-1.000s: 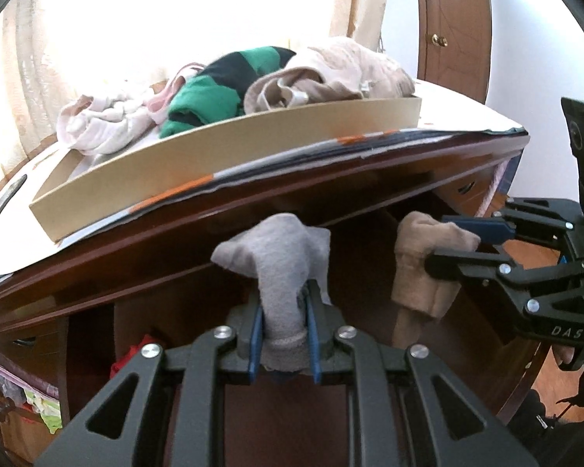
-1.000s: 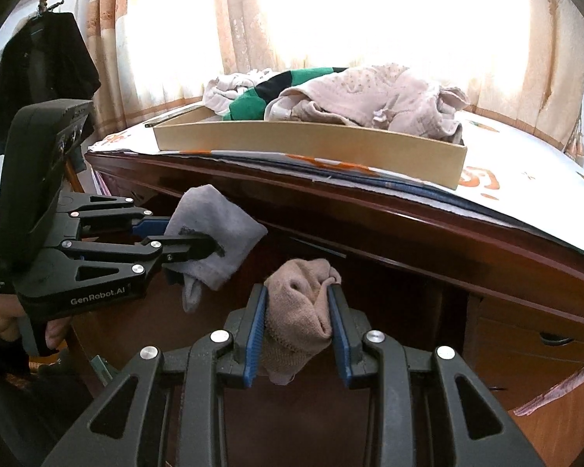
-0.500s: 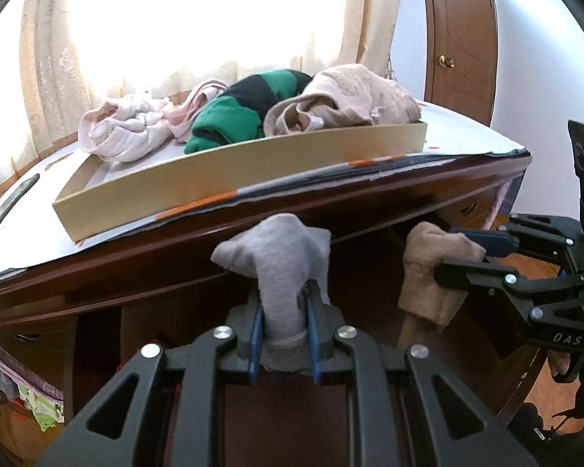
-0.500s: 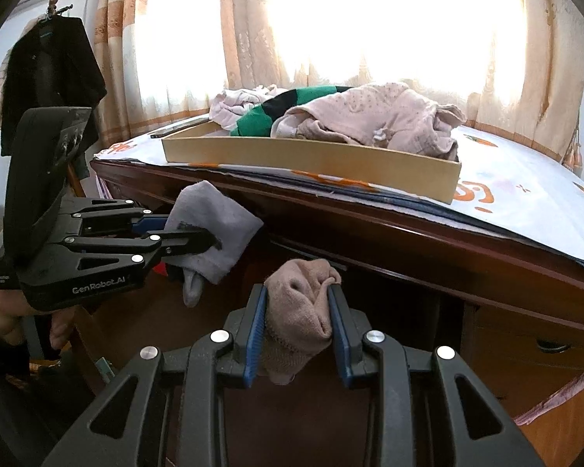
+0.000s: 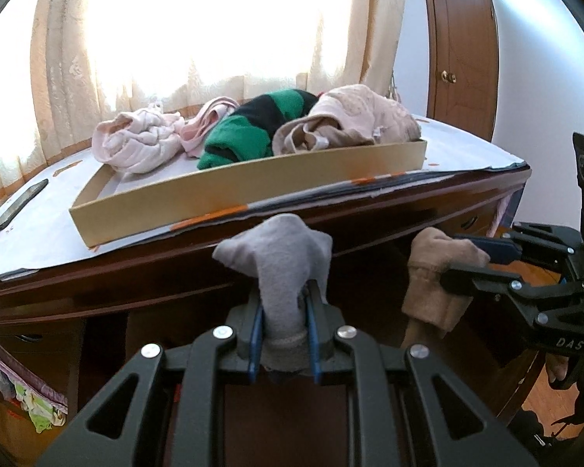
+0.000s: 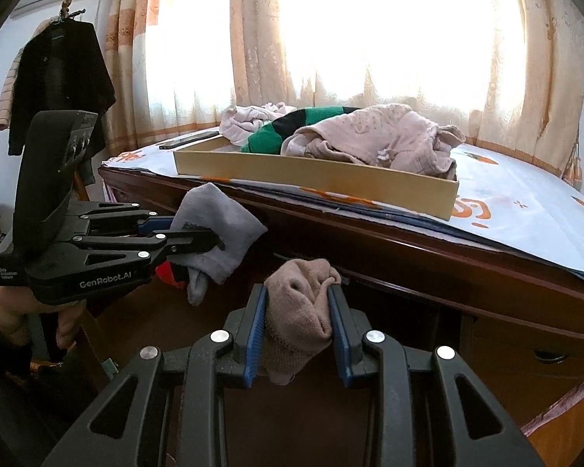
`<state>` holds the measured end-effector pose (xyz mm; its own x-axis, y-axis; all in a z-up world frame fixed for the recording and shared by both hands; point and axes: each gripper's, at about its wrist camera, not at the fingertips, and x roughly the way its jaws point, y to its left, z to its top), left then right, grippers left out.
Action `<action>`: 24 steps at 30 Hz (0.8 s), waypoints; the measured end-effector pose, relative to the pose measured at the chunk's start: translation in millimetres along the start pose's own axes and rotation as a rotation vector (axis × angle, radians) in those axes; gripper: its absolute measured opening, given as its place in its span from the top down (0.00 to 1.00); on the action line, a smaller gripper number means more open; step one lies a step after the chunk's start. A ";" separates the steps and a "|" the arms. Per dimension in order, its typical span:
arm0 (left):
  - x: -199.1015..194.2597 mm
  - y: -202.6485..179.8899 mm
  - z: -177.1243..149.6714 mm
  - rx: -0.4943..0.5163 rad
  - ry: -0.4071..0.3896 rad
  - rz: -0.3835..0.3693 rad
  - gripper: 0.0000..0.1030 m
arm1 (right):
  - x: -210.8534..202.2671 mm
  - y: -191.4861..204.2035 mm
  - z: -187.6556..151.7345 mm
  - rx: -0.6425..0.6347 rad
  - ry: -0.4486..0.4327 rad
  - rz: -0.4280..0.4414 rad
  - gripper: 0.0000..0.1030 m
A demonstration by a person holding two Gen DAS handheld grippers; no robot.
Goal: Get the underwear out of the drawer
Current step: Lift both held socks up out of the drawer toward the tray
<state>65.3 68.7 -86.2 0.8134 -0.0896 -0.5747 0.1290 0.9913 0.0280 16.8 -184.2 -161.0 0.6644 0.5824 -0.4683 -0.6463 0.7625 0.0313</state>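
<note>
My left gripper (image 5: 282, 311) is shut on a grey garment (image 5: 280, 260), held up in front of the dark wooden dresser edge (image 5: 175, 272). My right gripper (image 6: 298, 311) is shut on a tan garment (image 6: 299, 303), held just right of the left one. The tan garment also shows in the left wrist view (image 5: 436, 272), and the grey one in the right wrist view (image 6: 218, 222). A shallow cardboard tray (image 5: 253, 190) on the dresser top holds pink, green-and-black and beige clothes (image 5: 253, 132). The drawer below is in shadow.
A phone (image 5: 17, 206) lies on the white cover at the far left of the dresser top. Curtains and a bright window stand behind. A black coat (image 6: 58, 78) hangs at left. A wooden door (image 5: 459, 46) is at right. Coloured cloth (image 5: 39, 412) hangs low left.
Both grippers have risen with their garments, so the tray and the dresser top now sit lower in both views. Both grips are unchanged.
</note>
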 end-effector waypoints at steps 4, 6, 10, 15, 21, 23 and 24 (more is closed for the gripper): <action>-3.3 1.4 -0.8 -0.008 -0.023 0.002 0.84 | -4.3 0.7 -2.3 -0.007 -0.021 0.006 0.68; -4.7 1.5 -0.7 -0.013 -0.035 0.006 0.83 | -4.8 0.7 -2.1 -0.009 -0.035 0.009 0.68; -6.4 1.8 -1.0 -0.013 -0.052 0.009 0.84 | -7.4 0.9 -3.0 -0.009 -0.055 0.016 0.68; -9.4 1.2 -2.4 -0.008 -0.073 0.012 0.84 | -9.9 1.9 -3.9 -0.013 -0.078 0.016 0.68; -12.1 1.2 -2.9 -0.009 -0.096 0.016 0.84 | -12.5 3.6 -5.3 -0.020 -0.102 0.019 0.68; -13.4 0.4 -2.9 -0.007 -0.105 0.018 0.84 | -14.1 4.0 -6.7 -0.021 -0.110 0.018 0.68; -14.3 0.0 -3.3 -0.006 -0.111 0.018 0.83 | -15.4 3.9 -7.7 -0.022 -0.114 0.017 0.68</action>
<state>51.8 70.3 -80.7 0.8734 -0.0813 -0.4801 0.1105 0.9933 0.0328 1.1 -192.3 -160.5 0.6906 0.6249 -0.3641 -0.6654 0.7463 0.0187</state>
